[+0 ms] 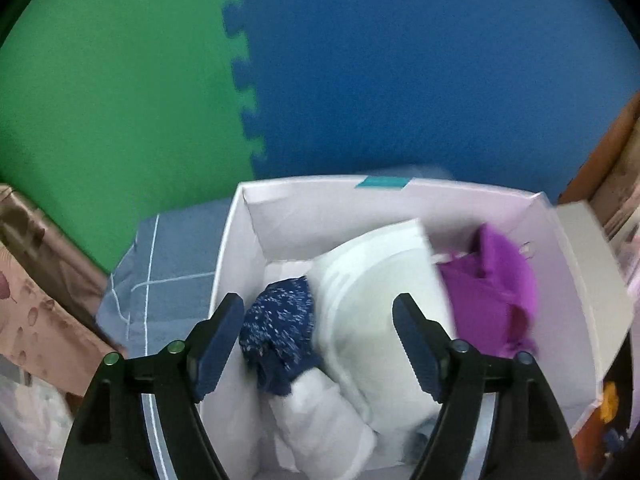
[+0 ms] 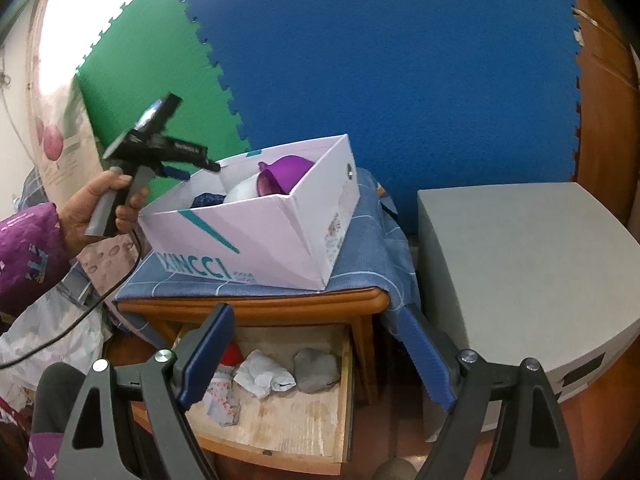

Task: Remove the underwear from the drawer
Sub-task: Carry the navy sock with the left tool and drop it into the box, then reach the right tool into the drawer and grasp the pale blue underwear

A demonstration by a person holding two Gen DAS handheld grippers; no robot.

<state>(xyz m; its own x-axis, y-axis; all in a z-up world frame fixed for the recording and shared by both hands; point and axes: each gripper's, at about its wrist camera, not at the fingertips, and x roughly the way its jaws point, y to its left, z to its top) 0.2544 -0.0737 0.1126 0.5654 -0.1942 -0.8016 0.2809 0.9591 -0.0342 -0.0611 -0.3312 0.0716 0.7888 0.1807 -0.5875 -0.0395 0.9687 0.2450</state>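
while the left gripper [image 1: 318,310] hung over the white box [image 1: 576,264] in the lower half of the left wrist view, its jaws stood apart with nothing pressed between them. below them in the box lay a navy speckled piece of underwear [image 1: 278,330] at lower centre, a pale white padded garment [image 1: 368,292] just right of it, touching, and a purple garment [image 1: 492,292] further right against the box wall. the box sat on a blue checked cloth [image 1: 168,276] at lower left.

seen from the right wrist view, the left gripper [image 2: 200,170] was at the left of the frame, held by a hand [image 2: 100,208] in a purple patterned sleeve [image 2: 24,256], its tips at the near corner of the box [image 2: 256,228]. the right gripper [image 2: 320,318] was at the bottom, jaws spread wide and empty, above the open wooden drawer [image 2: 280,428] of the small desk [image 2: 256,304]. more underwear [image 2: 264,376] lay in the drawer: a white crumpled piece, a grey piece [image 2: 316,368] just right of it, a patterned piece [image 2: 222,400] to its left, and something red partly hidden behind the left jaw. a grey cabinet [image 2: 520,280] stood at right.
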